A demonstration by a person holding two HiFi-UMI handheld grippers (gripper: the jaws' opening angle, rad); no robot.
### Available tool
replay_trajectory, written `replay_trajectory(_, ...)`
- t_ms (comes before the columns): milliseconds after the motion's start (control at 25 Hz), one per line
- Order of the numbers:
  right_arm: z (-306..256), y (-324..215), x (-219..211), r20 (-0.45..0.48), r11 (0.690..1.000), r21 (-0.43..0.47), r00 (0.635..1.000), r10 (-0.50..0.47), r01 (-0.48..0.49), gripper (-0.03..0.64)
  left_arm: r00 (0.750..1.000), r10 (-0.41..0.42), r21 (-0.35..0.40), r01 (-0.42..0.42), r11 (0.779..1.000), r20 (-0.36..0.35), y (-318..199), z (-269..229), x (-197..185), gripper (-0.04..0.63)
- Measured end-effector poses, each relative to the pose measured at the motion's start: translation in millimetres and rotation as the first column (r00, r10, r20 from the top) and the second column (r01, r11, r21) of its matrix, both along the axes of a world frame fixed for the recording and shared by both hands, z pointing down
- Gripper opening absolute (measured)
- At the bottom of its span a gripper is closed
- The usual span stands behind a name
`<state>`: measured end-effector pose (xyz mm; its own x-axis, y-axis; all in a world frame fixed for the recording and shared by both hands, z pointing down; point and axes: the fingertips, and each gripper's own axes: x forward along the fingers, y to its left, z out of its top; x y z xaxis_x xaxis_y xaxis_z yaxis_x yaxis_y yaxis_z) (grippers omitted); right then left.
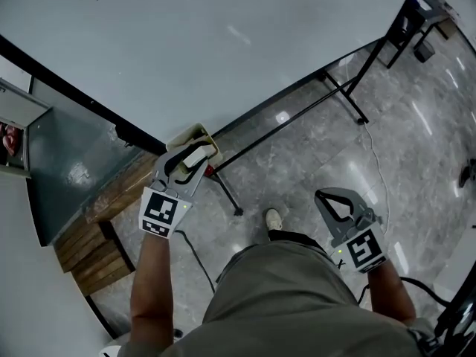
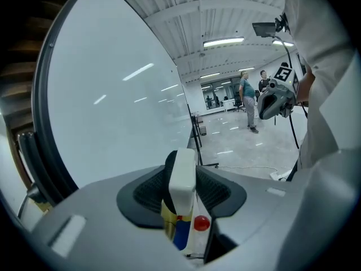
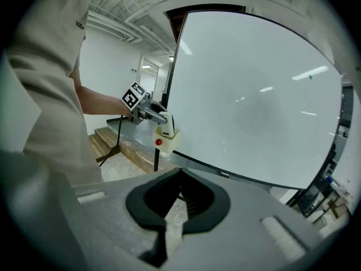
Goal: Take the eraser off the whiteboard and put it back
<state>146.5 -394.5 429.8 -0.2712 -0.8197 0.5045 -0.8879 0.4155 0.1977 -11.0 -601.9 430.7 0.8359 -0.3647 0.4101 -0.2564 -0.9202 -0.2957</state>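
The left gripper (image 1: 191, 158) is clenched on the white eraser (image 2: 181, 173), which stands upright between its pads at the lower corner of the whiteboard (image 1: 186, 43). The eraser's lower end sits at the mouth of a cream holder box (image 3: 170, 144) fixed to the board's edge. The right gripper (image 3: 179, 179) hangs well apart, jaws pressed together on nothing.

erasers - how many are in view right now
1. The eraser is held by the left gripper, between its jaws, at the holder on the lower corner of the whiteboard. Others could be hidden inside that holder.
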Motion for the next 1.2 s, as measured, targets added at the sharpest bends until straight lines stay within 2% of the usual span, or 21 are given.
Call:
replay_trajectory(360, 7.1, -20.7, 23.7, 0.017, 0.999, -0.013, 0.999, -0.036, 0.036, 0.003, 0.998, -0.032, -0.020, 0.033, 0.999, 0.055, -13.0, 24.1, 9.8, 0.166)
replay_trajectory(840, 22.0, -45.7, 37.1, 0.034, 0.996, -0.022, 0.996, -0.087, 0.088, 0.003, 0.986, -0.038, -0.024, 0.043, 0.999, 0.162, -16.1, 62.4, 15.9, 0.166)
replay_trajectory(1040, 23.1, -54.4, 36.6, 0.046, 0.994, -0.022, 0.993, -0.108, 0.109, 0.003, 0.967, -0.062, -0.008, 0.066, 0.998, 0.249, -16.0, 72.5, 13.7, 0.166)
replay_trajectory(1200, 23.1, -60.1, 37.3, 0.054, 0.992, -0.018, 0.991, -0.121, 0.122, 0.003, 0.959, -0.072, -0.005, 0.076, 0.997, 0.276, -15.7, 74.4, 14.7, 0.164)
